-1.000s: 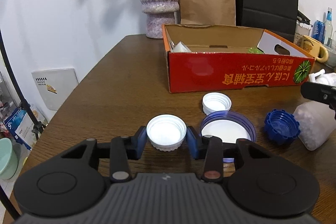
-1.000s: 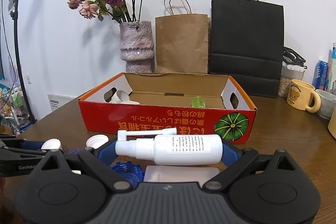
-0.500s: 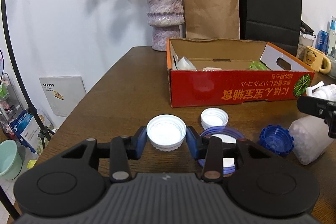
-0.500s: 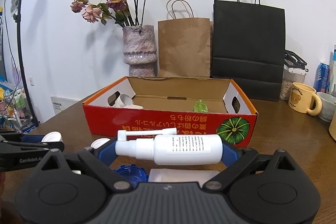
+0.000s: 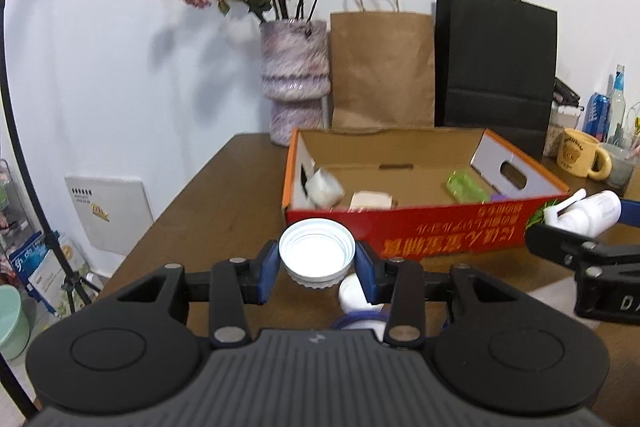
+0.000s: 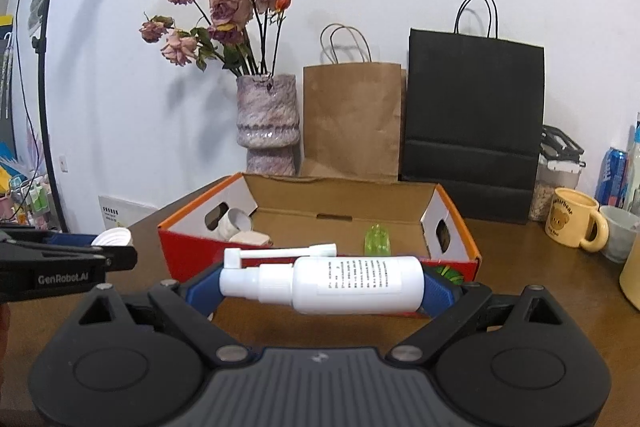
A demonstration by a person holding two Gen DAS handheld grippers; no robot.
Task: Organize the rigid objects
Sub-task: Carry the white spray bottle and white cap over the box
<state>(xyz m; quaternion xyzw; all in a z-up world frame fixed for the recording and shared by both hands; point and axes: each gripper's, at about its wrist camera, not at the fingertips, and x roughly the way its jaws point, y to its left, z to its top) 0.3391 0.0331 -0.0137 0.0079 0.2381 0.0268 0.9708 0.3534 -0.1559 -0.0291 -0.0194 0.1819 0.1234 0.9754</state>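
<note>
Above the brown table (image 5: 224,187), seen from your left wrist, your left gripper (image 5: 317,269) clamps a white bottle cap (image 5: 317,253) by its sides, open face up, lifted clear of the tabletop just short of the red cardboard box (image 5: 440,227). Below the cap, a second white cap (image 5: 352,293) and the rim of a blue-edged lid (image 5: 358,323) sit on the table, partly hidden by the gripper. Inside the box lie a white cup (image 5: 325,187) on its side at the left end, a pale block (image 5: 370,201) beside it and a green item (image 5: 466,187) toward the right. At the right edge, your right gripper (image 5: 580,223) carries a white spray bottle (image 5: 584,211) near the box's right corner. Behind the box stand a vase of dried roses (image 5: 294,87), a brown paper bag (image 5: 382,71) and a black paper bag (image 5: 496,67); a yellow mug (image 5: 580,153) sits far right.

From your right wrist, the right gripper (image 6: 322,287) grips the spray bottle (image 6: 340,285) end to end, lying crosswise with its nozzle to the left, held in front of the box (image 6: 320,227). Your left gripper (image 6: 108,247) enters at left, the white cap (image 6: 114,235) between its fingers, near the box's left end.
</note>
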